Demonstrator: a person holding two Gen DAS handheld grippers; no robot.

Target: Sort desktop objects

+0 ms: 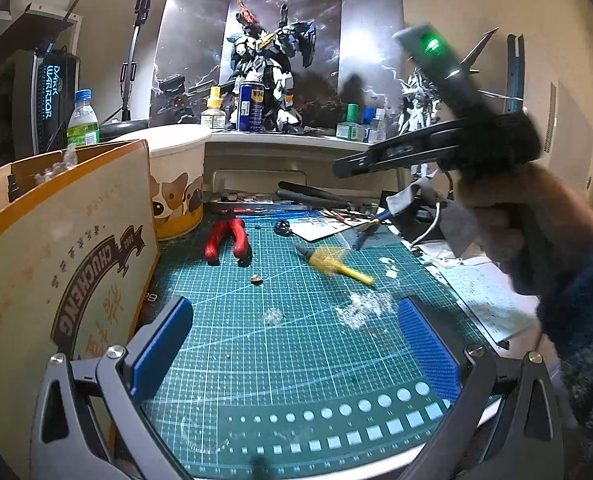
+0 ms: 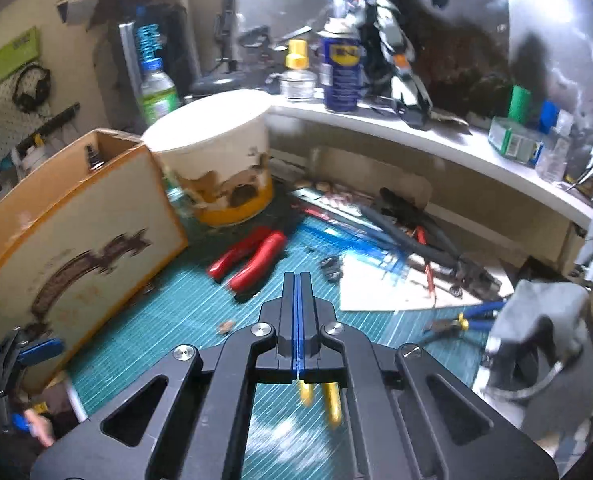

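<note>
Yellow-handled pliers [image 1: 336, 266], rigid, light, slick-gripped, lie mid-mat unheld; right gripper [image 2: 299, 280] is fully closed on nothing, left gripper [image 1: 292, 352] wide open, empty; grasp across both handles.

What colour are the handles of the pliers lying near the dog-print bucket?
Red handles on the pliers, clearest in the left wrist view.

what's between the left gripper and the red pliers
left wrist view: a small brown scrap and a patch of whitish flakes on the cutting mat, nothing else
</note>
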